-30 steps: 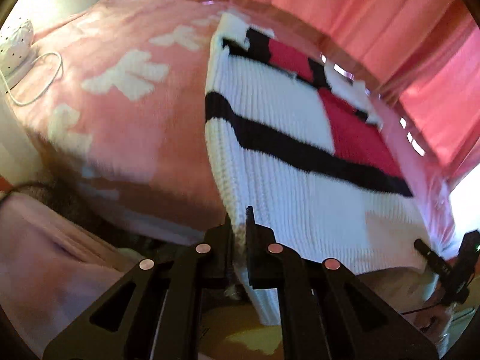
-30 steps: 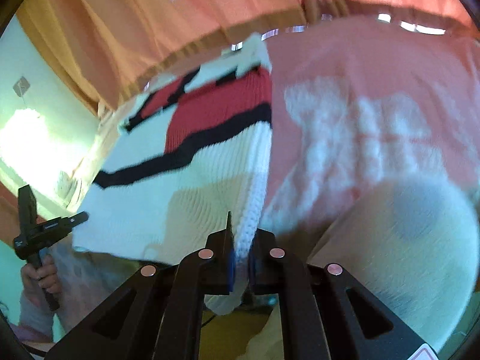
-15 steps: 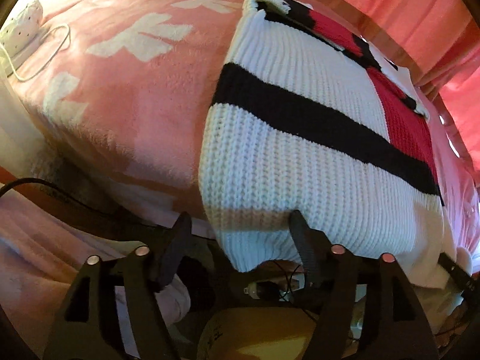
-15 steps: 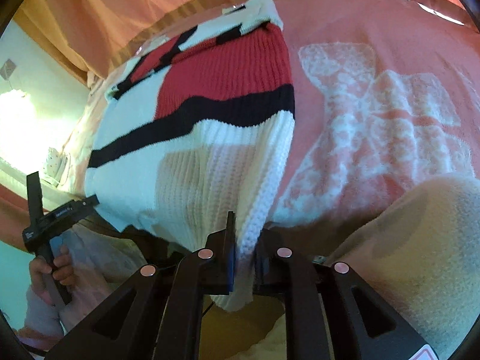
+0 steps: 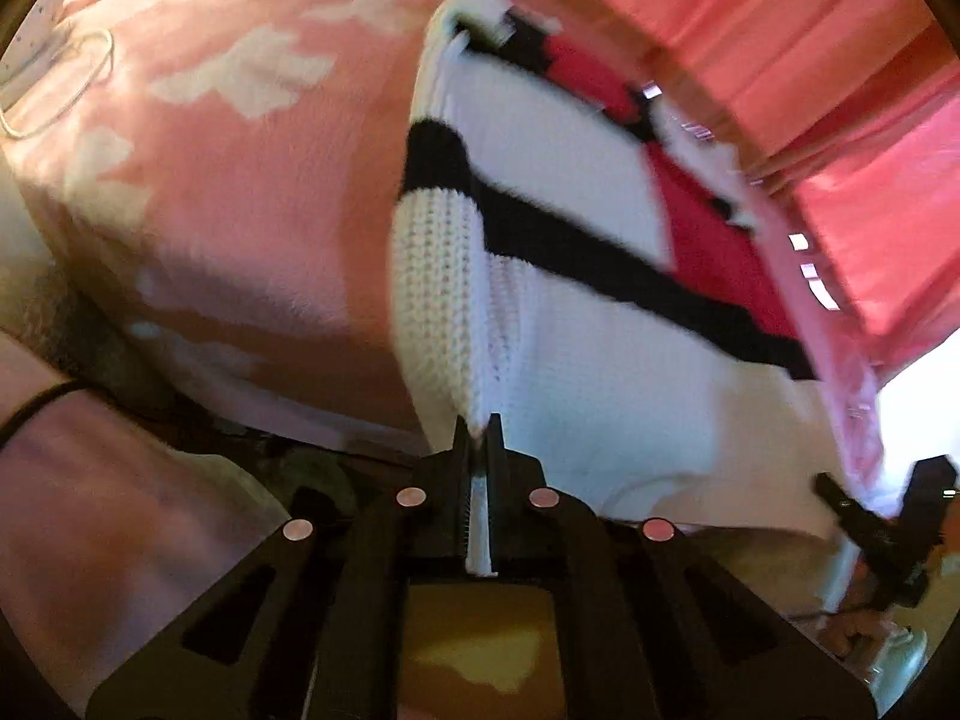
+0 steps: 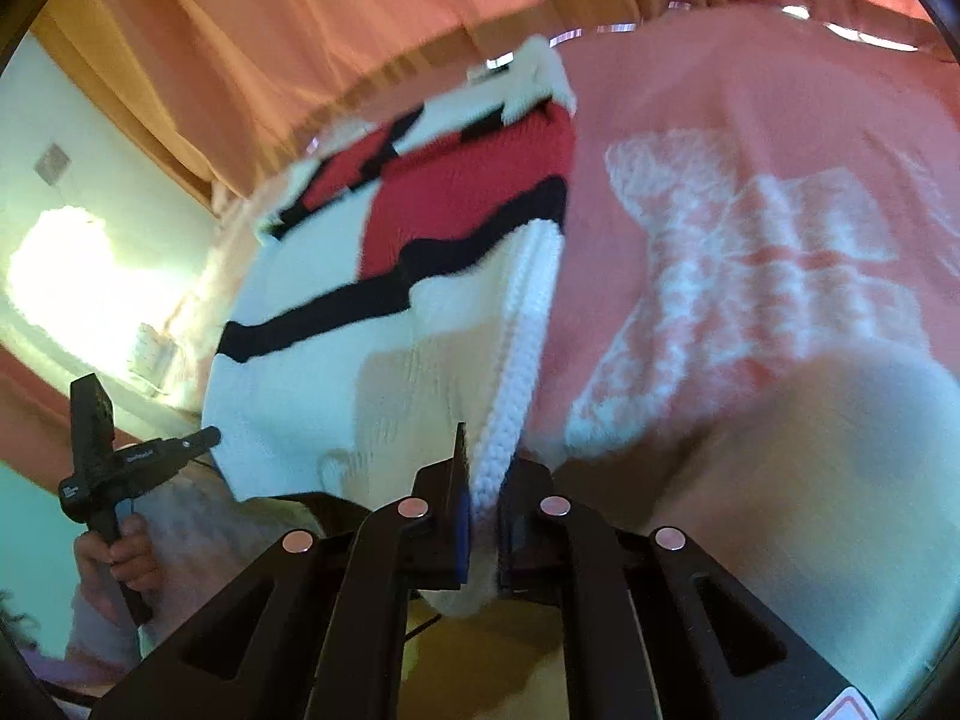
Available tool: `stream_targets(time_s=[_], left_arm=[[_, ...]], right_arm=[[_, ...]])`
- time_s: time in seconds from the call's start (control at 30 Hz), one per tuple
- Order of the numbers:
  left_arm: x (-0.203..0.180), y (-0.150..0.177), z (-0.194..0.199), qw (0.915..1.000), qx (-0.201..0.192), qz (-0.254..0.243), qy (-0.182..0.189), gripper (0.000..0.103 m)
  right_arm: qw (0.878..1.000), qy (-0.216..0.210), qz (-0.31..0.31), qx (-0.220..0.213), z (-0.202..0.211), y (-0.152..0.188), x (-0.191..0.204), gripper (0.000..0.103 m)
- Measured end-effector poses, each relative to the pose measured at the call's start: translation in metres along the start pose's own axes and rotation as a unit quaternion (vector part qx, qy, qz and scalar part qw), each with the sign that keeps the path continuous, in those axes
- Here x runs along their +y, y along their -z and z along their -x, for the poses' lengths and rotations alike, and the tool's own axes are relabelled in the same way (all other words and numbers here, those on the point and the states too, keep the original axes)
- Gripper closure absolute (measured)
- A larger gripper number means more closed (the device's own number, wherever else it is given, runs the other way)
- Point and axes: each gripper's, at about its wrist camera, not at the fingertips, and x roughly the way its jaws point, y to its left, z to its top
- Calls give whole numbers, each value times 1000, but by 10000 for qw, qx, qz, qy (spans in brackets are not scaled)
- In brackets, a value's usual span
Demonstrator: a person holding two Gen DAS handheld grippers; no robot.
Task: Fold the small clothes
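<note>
L gripper (image 5: 478, 438) is pinching shut on the near L corner of the sweater (image 5: 576, 192), jaws nearly touching w/ a strip of white knit running back between them. R gripper (image 6: 483, 468) is doing the same on the near R corner; jaws are closed tight on the thick ribbed edge, a bit of hem hanging below the fingers.

From each grip the knit is rising in a taut ridge, so both near corners are sitting lifted off the blanket (image 5: 228, 192) while the far part, w/ the red block, black stripes and collar end, is lying flat on it toward the curtain (image 5: 750, 18). Near hem is sagging btwn the two grippers over the bed edge. Frames are motion-blurred, so fine detail at the far end is hard to read.

Handling, as a judgement: chunky knit, soft and floppy, prob. moderately heavy for its size, not fragile or slippery. It's stretching where pinched, so pulling hard is likely to distort the hem. The fuzzy blanket looks grippy and may be dragging on the fabric. Best holds seem to be the ribbed hem corners, where the knit is thickest, w/ both grippers level so the fold line is landing straight.
</note>
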Motion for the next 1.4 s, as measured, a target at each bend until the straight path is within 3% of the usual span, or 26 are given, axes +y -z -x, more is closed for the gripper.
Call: stream_targets(time_s=[0.13, 0.3, 0.4, 0.47, 0.6, 0.7, 0.73, 0.83, 0.87, 0.93, 0.97, 1.03, 1.07, 1.17, 1.23, 1.3, 1.4], left_arm=[[-18, 15, 73, 9977, -402, -200, 509, 101], [-37, 19, 143, 9898, -1027, -395, 903, 100], [-50, -9, 161, 9859, -1356, -445, 876, 100], [-63, -37, 159, 9836, -1508, -543, 829, 100], [-95, -119, 124, 9800, -1809, -778, 273, 100], [-104, -191, 56, 9819, -1690, -775, -357, 100], [-103, -207, 35, 9818, -1645, -705, -633, 99], [-94, -247, -41, 9840, -1184, -558, -1209, 96], [-89, -255, -61, 9842, -1066, -490, -1329, 96], [-79, -264, -81, 9793, -1169, -420, -1599, 94], [-74, -266, -80, 9787, -1301, -395, -1541, 91], [-63, -268, -72, 9790, -1560, -391, -1253, 51], [-56, -265, -64, 9793, -1686, -378, -1051, 45], [-60, -261, -49, 9828, -1643, -704, -474, 34], [-67, -254, -49, 9794, -1582, -1148, -507, 16], [-72, -248, -60, 9769, -1453, -1428, -638, 16], [-86, -245, -88, 9770, -1005, -1753, -684, 16]], right_arm=[[9984, -310, 334, -345, 59, 21, 7, 97], [9960, -201, 672, -551, 111, 33, 24, 97], [9926, -447, 644, -923, 131, 12, 32, 97], [9874, -655, 664, -1277, 135, -23, 33, 97], [9812, -954, 238, -1661, 97, -122, 11, 97], [9839, -909, -315, -1505, 42, -177, -14, 96], [9859, -973, -506, -1260, 12, -198, -25, 96], [9885, -766, -1044, -778, -60, -232, -52, 89], [9903, -473, -1135, -642, -78, -241, -57, 88], [9907, -232, -1132, -721, -91, -251, -65, 88], [9899, -281, -1057, -896, -90, -255, -66, 84], [9880, -220, -922, -1216, -78, -255, -66, 58], [9871, -159, -851, -1347, -71, -253, -64, 49], [9901, -8, -492, -1315, -63, -246, -56, 48], [9925, 177, -216, -1187, -64, -244, -50, 43], [9942, 499, -112, -948, -76, -246, -45, 42], [9960, 638, -83, -616, -97, -246, -44, 42]])
